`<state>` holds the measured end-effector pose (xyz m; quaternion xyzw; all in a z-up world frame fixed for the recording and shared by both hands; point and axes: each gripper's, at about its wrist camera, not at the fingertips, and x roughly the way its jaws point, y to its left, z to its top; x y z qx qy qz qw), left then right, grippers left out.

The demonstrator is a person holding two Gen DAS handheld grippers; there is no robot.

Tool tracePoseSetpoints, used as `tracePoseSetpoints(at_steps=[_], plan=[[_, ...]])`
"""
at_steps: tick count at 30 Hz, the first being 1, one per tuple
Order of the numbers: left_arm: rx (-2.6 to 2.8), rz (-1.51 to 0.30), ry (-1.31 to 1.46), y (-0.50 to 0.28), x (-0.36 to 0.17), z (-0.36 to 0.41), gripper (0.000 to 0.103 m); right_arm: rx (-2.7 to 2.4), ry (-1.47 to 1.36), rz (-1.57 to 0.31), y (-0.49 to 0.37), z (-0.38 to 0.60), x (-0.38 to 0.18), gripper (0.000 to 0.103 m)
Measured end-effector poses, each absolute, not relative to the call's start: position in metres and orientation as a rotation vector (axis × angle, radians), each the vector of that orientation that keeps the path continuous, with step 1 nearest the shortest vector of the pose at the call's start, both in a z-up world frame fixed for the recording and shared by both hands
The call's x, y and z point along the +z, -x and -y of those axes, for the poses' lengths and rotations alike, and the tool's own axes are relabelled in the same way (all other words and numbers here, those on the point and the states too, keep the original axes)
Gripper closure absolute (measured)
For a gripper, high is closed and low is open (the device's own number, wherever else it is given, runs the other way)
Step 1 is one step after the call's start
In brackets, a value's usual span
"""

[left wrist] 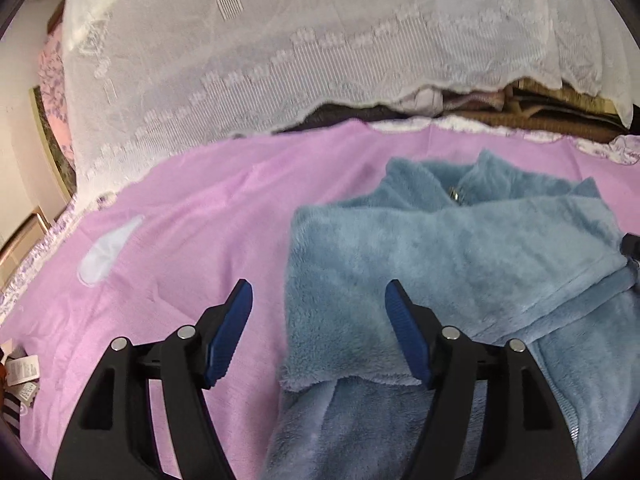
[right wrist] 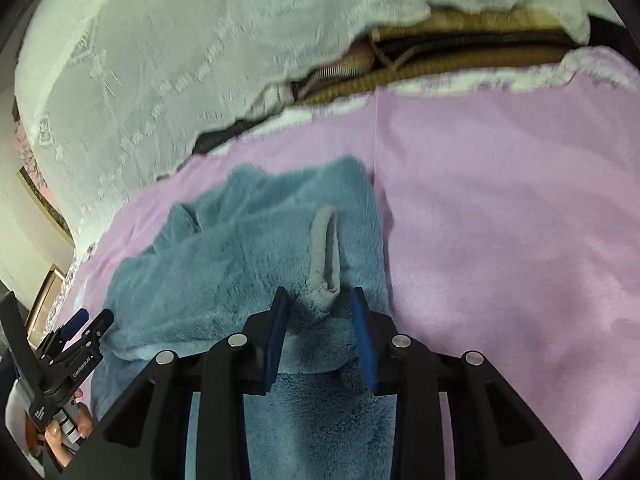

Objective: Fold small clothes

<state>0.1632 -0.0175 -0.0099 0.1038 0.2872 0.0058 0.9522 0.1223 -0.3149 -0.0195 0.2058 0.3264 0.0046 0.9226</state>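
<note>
Blue pads of the right tool (right wrist: 320, 336) stand apart around a raised grey cuff (right wrist: 326, 252) of the fleece jacket (right wrist: 240, 256), not yet closed on it. The left tool (left wrist: 318, 334) is released too, hovering over the jacket's left edge, holding nothing. The jacket lies on the pink bedspread (right wrist: 500, 208), collar away from both tools, sleeves folded across; the right tool seems nearer to a grasp.
</note>
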Motion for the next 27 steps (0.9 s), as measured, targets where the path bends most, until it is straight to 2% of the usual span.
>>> tracePoseSetpoints(at_steps=[4, 11, 19, 23, 27], plan=[[0.034, -0.508, -0.233, -0.153, -0.002, 0.023, 0.036, 0.029, -0.372, -0.602, -0.114, 0.304, -0.002, 0.069], [0.069, -0.439, -0.229, -0.146, 0.006, 0.022, 0.036, 0.044, -0.267, -0.596, -0.111, 0.286, 0.003, 0.07], [0.066, -0.432, -0.229, -0.145, 0.006, 0.022, 0.036, 0.047, -0.271, -0.63, -0.118, 0.284, -0.002, 0.069], [0.067, -0.431, -0.229, -0.144, 0.006, 0.023, 0.036, 0.039, -0.263, -0.683, -0.125, 0.283, -0.011, 0.064], [0.069, -0.428, -0.227, -0.143, 0.005, 0.022, 0.036, 0.043, -0.287, -0.733, -0.131, 0.285, -0.021, 0.063]])
